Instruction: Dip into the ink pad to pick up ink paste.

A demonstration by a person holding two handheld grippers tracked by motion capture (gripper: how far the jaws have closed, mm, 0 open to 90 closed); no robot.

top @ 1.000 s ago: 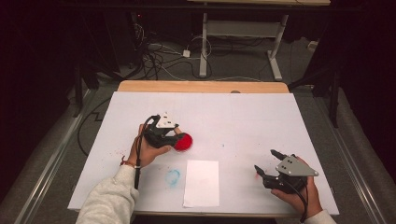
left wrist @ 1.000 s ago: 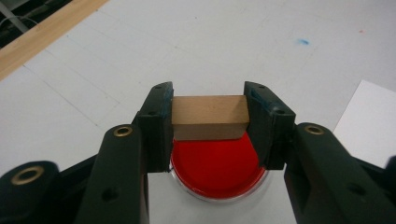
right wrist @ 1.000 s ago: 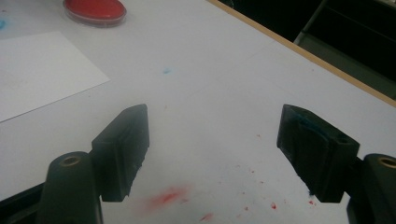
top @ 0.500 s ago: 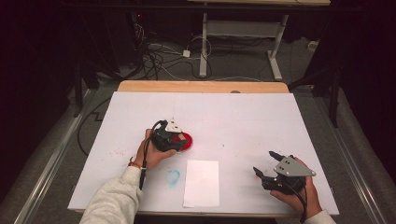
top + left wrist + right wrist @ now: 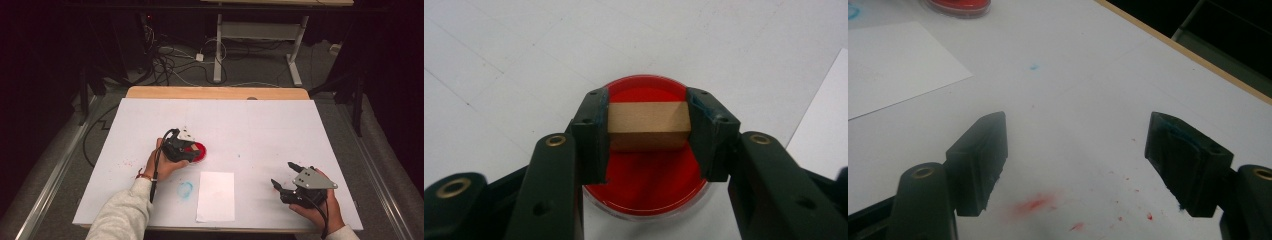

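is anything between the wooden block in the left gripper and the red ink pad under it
Nothing visible. The left gripper is shut on the wooden block, directly over the open red ink pad. No lid or other object lies between them. Whether the block already touches the pad can't be told.

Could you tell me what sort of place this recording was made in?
Probably a lab or workshop data-collection bench: a paper-covered table stained with ink, loose cables on the floor behind it, and another desk frame further back.

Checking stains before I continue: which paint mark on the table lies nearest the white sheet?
The blue ring smudge, just left of the white sheet. The red specks lie by the right tool.
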